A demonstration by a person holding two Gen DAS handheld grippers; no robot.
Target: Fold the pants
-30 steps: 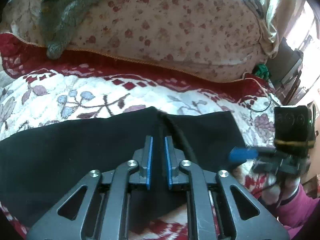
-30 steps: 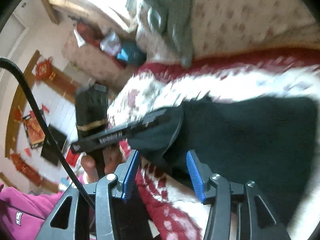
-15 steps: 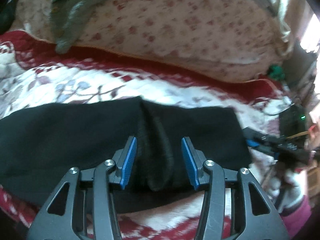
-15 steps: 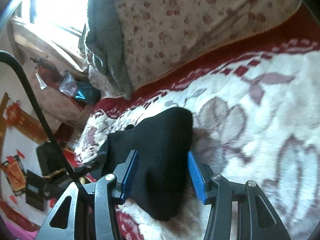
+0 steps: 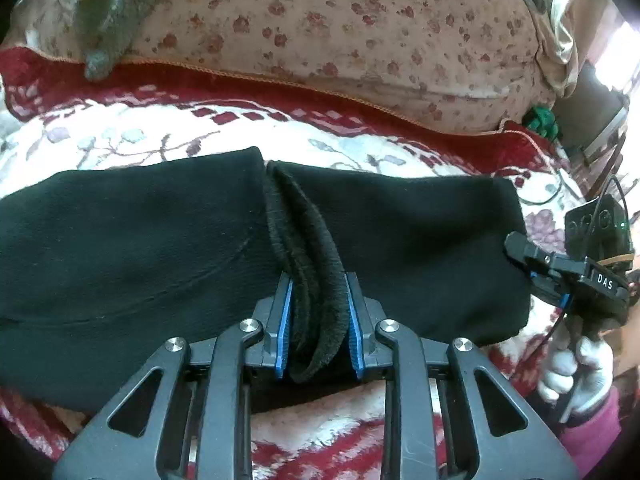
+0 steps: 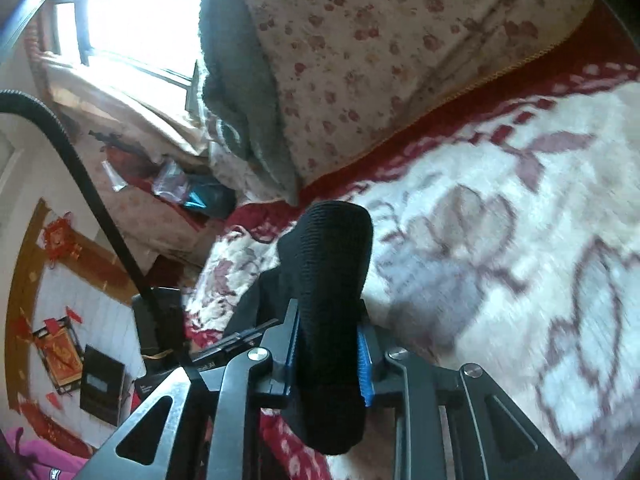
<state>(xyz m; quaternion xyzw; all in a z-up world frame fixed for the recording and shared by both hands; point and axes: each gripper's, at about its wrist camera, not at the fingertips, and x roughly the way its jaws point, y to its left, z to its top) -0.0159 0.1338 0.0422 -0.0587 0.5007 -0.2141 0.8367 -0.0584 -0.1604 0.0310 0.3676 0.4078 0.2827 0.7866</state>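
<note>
The black pants point(image 5: 168, 264) lie across the middle of the frame on a fuzzy flowered bed blanket point(image 5: 120, 140). The left gripper point(image 5: 318, 320) fingers squeeze their thick ribbed waistband. The right gripper point(image 6: 326, 352) fingers pinch a soft knit end, probably a leg cuff.

"DAS" is printed on the right claw point(image 5: 538, 276).

Strong daylight floods in from the window point(image 6: 132, 12) on my right wrist view, blown out to pure white. I see motion blur smearing the white floral blanket point(image 6: 540, 240) there. My left view is sharper, though glare washes the blanket's upper left. The black pants point(image 5: 140, 248) read as a near-featureless dark mass. Fisheye bending and black vignette ring both frames.
</note>
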